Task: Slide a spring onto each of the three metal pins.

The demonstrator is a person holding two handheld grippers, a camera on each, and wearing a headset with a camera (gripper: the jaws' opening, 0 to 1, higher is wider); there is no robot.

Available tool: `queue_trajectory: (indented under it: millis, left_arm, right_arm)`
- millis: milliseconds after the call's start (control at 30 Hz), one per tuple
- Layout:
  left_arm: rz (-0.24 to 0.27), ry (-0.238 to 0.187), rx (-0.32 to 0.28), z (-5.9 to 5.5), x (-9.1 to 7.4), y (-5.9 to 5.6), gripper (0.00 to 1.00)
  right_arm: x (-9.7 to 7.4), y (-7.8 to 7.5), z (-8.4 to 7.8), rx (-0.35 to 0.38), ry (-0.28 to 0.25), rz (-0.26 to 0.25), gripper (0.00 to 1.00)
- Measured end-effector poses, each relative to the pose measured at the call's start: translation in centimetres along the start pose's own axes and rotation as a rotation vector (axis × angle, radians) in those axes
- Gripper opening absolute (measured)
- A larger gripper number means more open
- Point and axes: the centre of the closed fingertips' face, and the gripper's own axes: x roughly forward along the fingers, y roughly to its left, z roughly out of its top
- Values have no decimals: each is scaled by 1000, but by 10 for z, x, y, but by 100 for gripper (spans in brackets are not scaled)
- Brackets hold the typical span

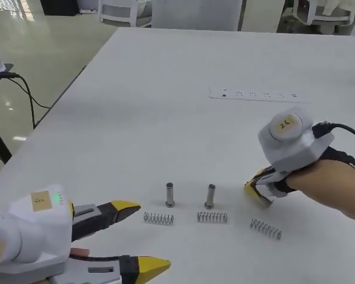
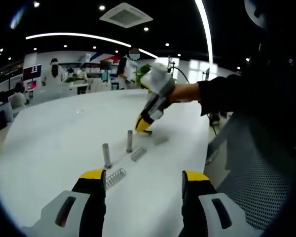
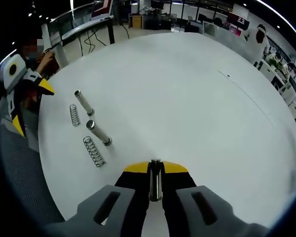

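The left tongs (image 1: 139, 236) sit at seven o'clock in the head view, low over the white surface (image 1: 165, 106). Their yellow-tipped jaws are spread wide, with nothing between them. The right tongs (image 3: 155, 170) are pressed together on a metal pin. In the right gripper view this held pin (image 3: 155, 183) lies along the seam between the two jaws at six o'clock. In the head view the right tongs are at four o'clock, held in a gloved hand with the tips angled down at the surface. I cannot tell whether the tips touch it.

Two more pins stand upright on the surface just below the centre of the head view. The left pin (image 1: 170, 194) and the middle pin (image 1: 210, 196) are side by side and apart. Three springs lie flat in a loose row. The first spring (image 1: 158, 218) is just at six o'clock of the left pin, and the second spring (image 1: 212, 217) is just at six o'clock of the middle pin. The third spring (image 1: 265, 229), slightly slanted, lies near the right tongs at their six o'clock. Each spring lies apart from the pins. The upper jaw of the left tongs points toward three o'clock at the first spring, near it but not touching.

A white power strip (image 1: 254, 94) lies at one o'clock, well apart from the pins.
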Motion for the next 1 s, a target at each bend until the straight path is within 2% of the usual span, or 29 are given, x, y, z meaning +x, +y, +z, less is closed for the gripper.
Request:
queue_trajectory:
  millis: [500, 1000]
  left_arm:
    - [-13, 3, 13, 0, 1, -4, 57]
    - [-17, 2, 18, 1, 1, -4, 57]
  right_arm:
    - [-30, 6, -3, 23, -58, -23, 5]
    - [-34, 12, -5, 44, -72, -19, 5]
